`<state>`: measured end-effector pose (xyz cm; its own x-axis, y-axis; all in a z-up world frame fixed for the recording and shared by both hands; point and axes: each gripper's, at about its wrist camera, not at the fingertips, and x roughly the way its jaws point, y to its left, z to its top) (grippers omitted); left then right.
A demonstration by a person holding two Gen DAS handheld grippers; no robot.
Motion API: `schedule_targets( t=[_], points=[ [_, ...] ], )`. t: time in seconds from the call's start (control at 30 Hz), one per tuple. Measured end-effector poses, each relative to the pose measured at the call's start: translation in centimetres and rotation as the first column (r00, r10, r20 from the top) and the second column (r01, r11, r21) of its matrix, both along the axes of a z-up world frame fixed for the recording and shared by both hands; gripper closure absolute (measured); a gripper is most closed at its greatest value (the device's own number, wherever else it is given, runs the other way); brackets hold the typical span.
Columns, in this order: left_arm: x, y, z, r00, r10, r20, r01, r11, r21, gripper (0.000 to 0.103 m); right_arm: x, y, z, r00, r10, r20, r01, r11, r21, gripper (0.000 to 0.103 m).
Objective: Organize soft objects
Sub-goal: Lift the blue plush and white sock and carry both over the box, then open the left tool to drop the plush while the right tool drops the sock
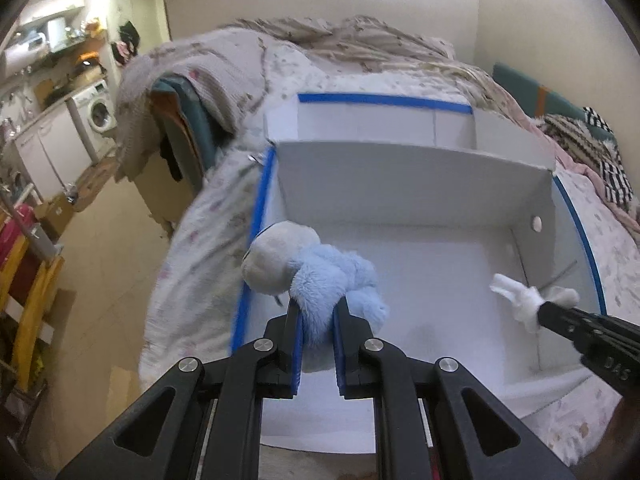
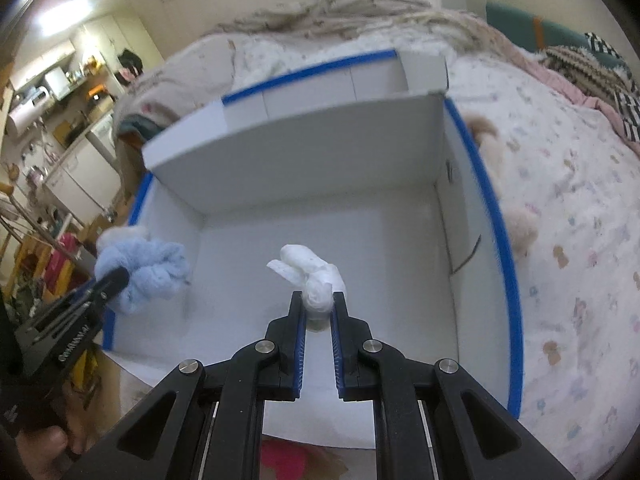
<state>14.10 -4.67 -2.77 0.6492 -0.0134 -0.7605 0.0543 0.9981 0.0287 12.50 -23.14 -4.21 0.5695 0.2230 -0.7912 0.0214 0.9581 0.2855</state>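
Grippers both hang over the white box [image 2: 320, 148] on the bed [image 2: 560, 240], left gripper [image 1: 316, 308] clamped on a blue plush toy [image 1: 332, 276], right gripper [image 2: 319, 300] clamped on a white plush toy [image 2: 308, 270].

bed [image 2: 560, 240] | on it: white box [image 2: 280, 144], rumpled blanket [image 1: 360, 40], beige plush [image 2: 524, 228]

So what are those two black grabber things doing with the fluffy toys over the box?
A person is tidying soft toys into a white cardboard box with blue edges that sits on a bed. The left gripper is shut on a fluffy light-blue and cream plush toy. The right gripper is shut on a small white plush toy. Both toys are held above the box's front compartment.
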Motion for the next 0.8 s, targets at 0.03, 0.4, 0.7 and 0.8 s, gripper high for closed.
schedule_targets(
  t=[0.03,0.4,0.7,0.8],
  points=[
    [0.2,-0.3,-0.5,1.0,-0.015,-0.024,0.014,1.0,-0.009,0.091,0.1,0.1,-0.3,1.0,0.003,-0.013,-0.003,1.0,-0.001,0.089],
    [1.2,-0.8,-3.4,0.985,-0.036,-0.167,0.031,0.999,-0.029,0.091,0.9,0.7,-3.0,0.991,0.029,-0.134,-0.03,1.0,-0.006,0.089],
    [1.2,-0.3,-3.1,0.988,-0.017,-0.153,0.016,1.0,-0.009,0.091,1.5,1.5,-4.3,0.98,0.059,-0.189,-0.066,0.997,-0.029,0.089],
    [1.5,-0.4,-3.2,0.987,-0.018,-0.158,0.018,1.0,0.003,0.091,1.5,1.6,-4.3,0.98,0.063,-0.189,-0.07,0.997,-0.033,0.089]
  ],
)
